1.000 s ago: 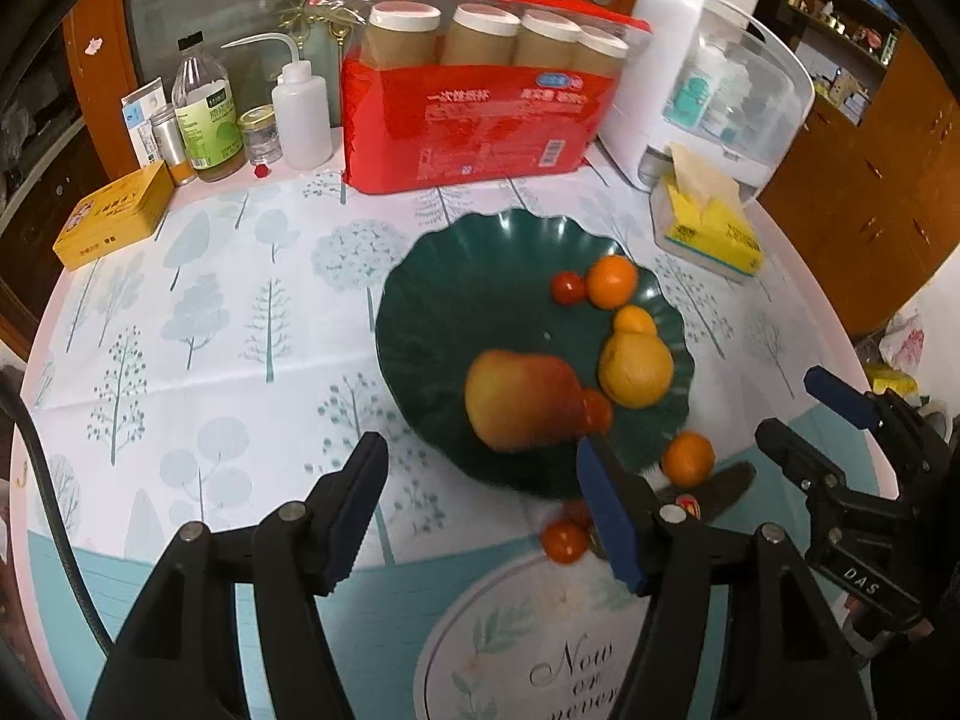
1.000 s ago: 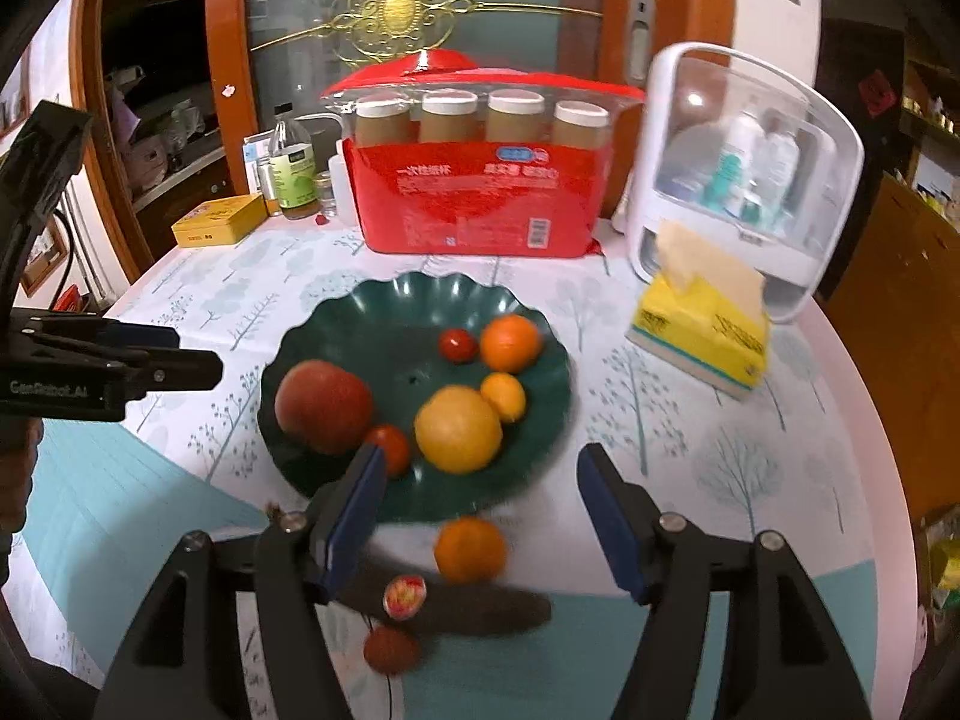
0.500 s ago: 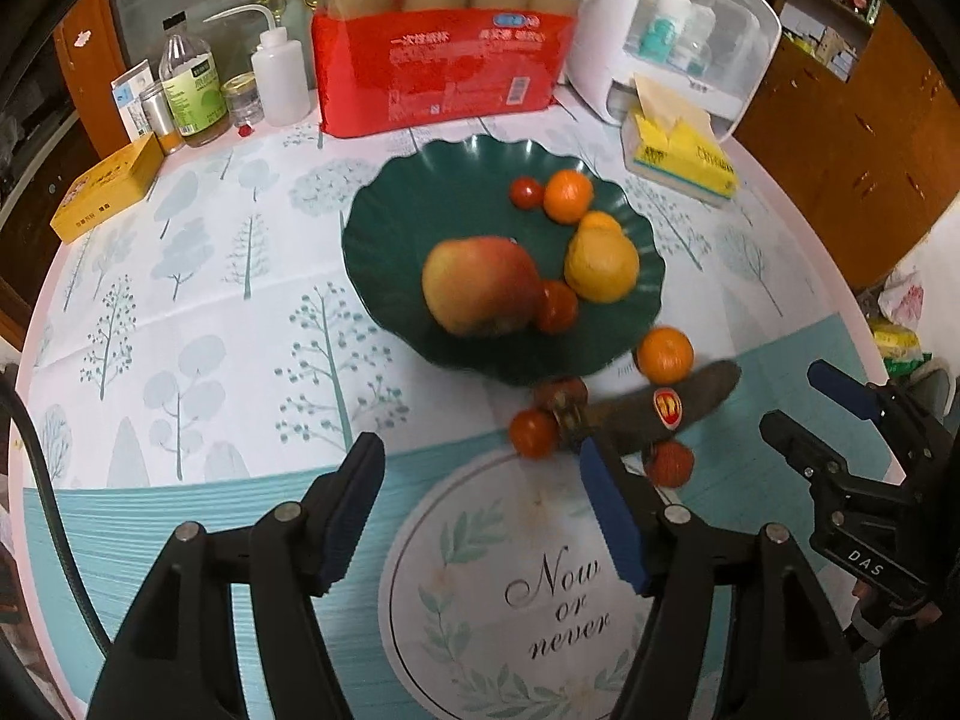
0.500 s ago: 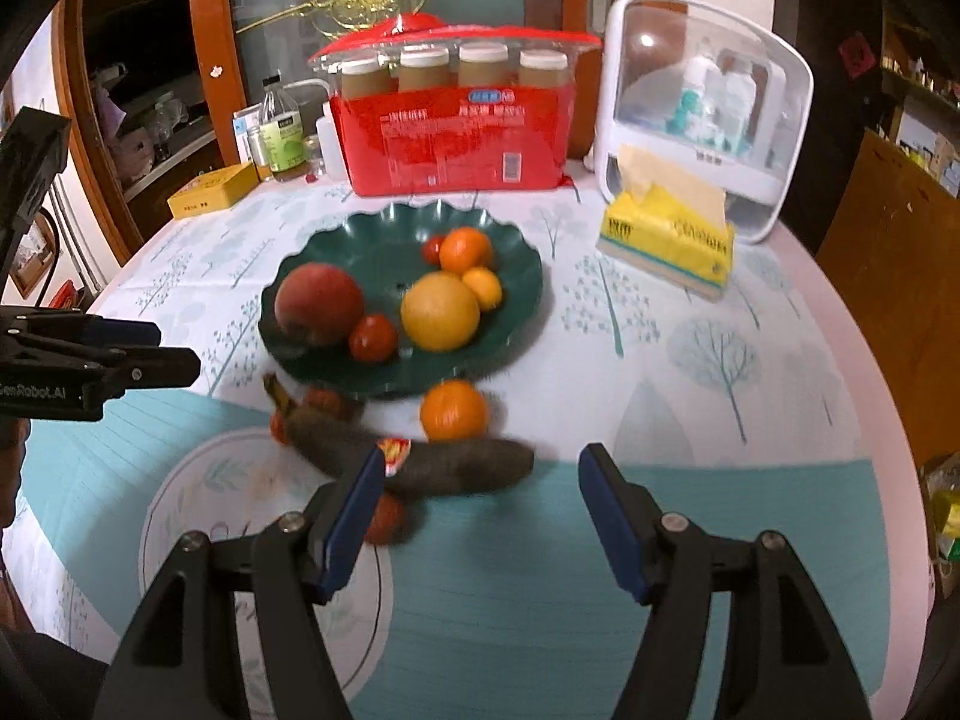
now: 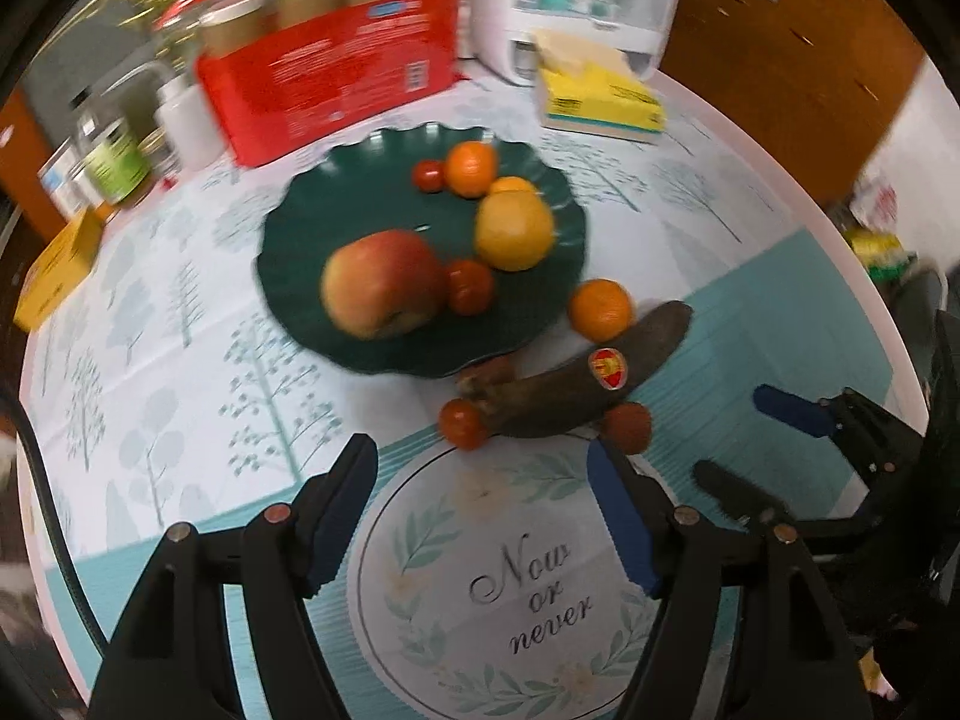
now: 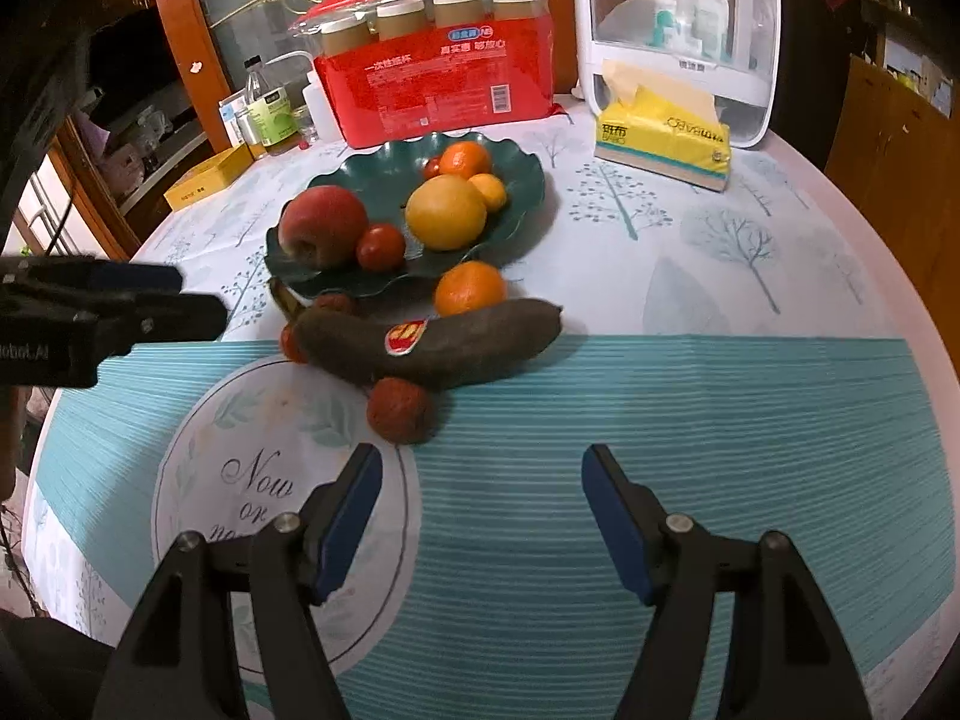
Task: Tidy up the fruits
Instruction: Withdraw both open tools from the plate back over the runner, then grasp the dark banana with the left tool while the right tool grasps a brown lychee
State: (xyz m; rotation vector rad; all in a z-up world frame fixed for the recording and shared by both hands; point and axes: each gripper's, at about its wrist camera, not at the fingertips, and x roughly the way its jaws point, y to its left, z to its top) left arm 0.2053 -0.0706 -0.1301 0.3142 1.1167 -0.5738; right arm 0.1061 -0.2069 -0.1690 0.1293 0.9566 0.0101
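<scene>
Six fruits are seen inside the dark green scalloped plate [image 6: 528, 180]: a red-yellow apple [image 6: 323, 225], a small red tomato [image 6: 381, 246] touching it, a large yellow citrus fruit [image 6: 445, 211], a small yellow-orange fruit [image 6: 487, 191] behind that, an orange mandarin [image 6: 465, 159] and a second small red tomato [image 5: 429, 175] at the far side. Outside the plate, on the tree-patterned tabletop [image 6: 720, 252], a loose orange mandarin [image 6: 470, 288] is set just beside the rim, touching a blackened overripe banana with a red-yellow sticker [image 6: 432, 342]. A rough red lychee-like fruit [image 6: 399, 409] is pressed against the banana's near side, a red tomato [image 5: 462, 423] is found at its stem end, and another reddish fruit [image 6: 334, 303] is partly hidden between banana and plate.

Both grippers are held above the tabletop, empty. The left gripper [image 5: 480, 510] is spread wide — nothing is pinched between its blue pads. The right gripper [image 6: 480, 510] is likewise spread apart, short of the lychee-like fruit.

At the back a red shrink-wrapped pack of paper cups [image 6: 438, 84], a yellow tissue pack [image 6: 663, 135] and a white storage box with a clear lid [image 6: 678, 30] are lined up.
</scene>
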